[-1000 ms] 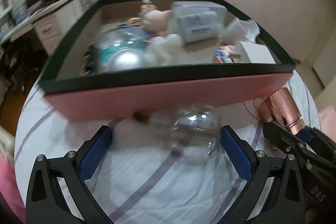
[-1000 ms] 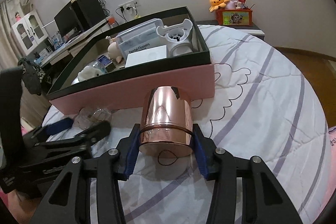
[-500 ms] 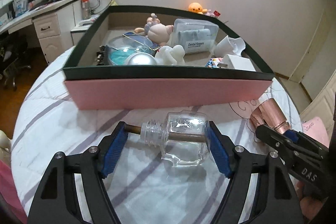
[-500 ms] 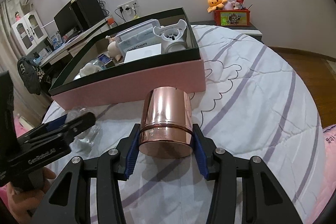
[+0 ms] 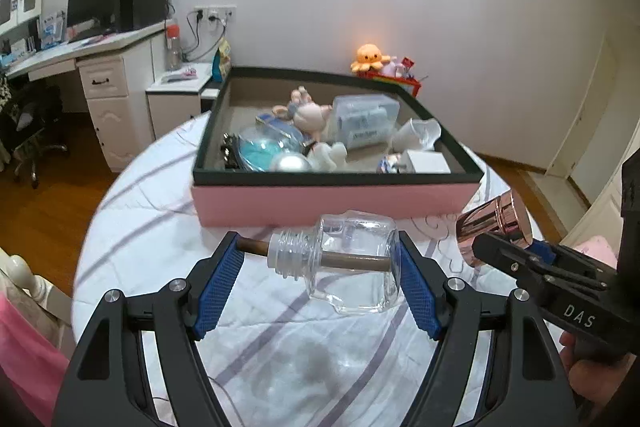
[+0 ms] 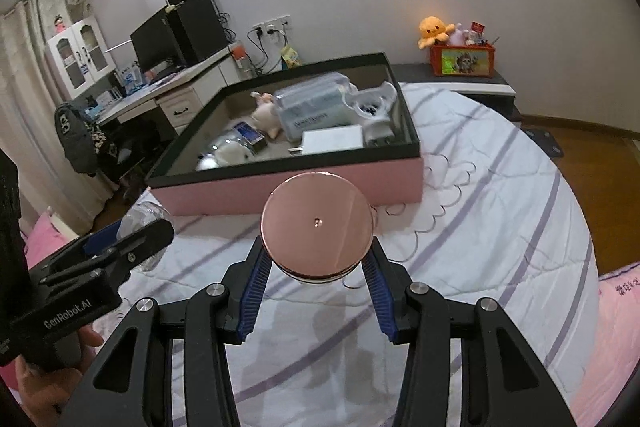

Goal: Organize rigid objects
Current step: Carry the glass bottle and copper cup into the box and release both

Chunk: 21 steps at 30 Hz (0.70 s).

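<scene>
Both hands are mid-carry, each bringing one item toward the pink box (image 5: 332, 201) that sits at the far side of the round, striped bed cover (image 6: 500, 195). The box already holds a heap of odds and ends: a dental flosser tub (image 5: 366, 121), a small doll (image 5: 308, 113), a white carton (image 6: 332, 138).

Next comes the rose-gold cup (image 6: 316, 227), clamped by the right gripper (image 6: 316, 269), its flat base turned toward the camera and hanging in the air just short of the box's near wall. Then the clear glass bottle (image 5: 352, 259), lying sideways between the blue pads of the left gripper (image 5: 320, 281); one pad bears on its bottom, the other on the brown stick (image 5: 252, 247) poking out of its neck, so it is gripped end to end.

By my reading, the pick-up is done and the drop-off is what remains. That calls for lifting both loads over the dark rim and finding bare floor inside, likely near the front edge, before letting go.

Against the earlier frames, the left jaws stood wide around the bottle as it lay on the cover and have closed onto it since; it now hangs clear of the cloth. The cup, seen from its side then, now shows its base, and the box looks farther off and lower.
</scene>
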Available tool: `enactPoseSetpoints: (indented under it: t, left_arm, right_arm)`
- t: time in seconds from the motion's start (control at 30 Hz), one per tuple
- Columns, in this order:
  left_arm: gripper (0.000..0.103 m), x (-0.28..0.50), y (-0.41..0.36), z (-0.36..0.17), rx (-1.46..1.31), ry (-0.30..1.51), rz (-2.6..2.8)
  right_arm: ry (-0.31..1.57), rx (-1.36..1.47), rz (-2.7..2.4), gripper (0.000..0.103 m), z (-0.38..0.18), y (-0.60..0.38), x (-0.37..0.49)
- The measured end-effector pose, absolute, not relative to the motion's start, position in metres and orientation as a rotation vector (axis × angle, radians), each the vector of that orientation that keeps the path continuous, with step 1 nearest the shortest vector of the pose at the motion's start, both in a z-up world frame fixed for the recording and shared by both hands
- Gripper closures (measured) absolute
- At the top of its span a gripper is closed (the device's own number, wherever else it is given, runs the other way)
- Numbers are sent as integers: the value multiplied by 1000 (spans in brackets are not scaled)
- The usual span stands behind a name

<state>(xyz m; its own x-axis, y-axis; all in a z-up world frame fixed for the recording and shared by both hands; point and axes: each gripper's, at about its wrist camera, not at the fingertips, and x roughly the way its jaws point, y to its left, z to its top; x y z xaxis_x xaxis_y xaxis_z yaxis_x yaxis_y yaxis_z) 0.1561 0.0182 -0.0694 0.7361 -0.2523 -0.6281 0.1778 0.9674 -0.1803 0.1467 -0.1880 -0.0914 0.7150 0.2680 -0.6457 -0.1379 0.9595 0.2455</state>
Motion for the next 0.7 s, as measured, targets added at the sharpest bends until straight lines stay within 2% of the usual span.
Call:
enactPoseSetpoints:
  t: [0.33, 0.7]
  left_arm:
    - [27, 148, 29, -43, -122, 638, -231]
    - [27, 179, 36, 12, -99, 525, -203]
  right_arm:
    - [690, 169, 274, 55, -68, -180, 137]
    - [563, 105, 293, 55, -1, -170, 164]
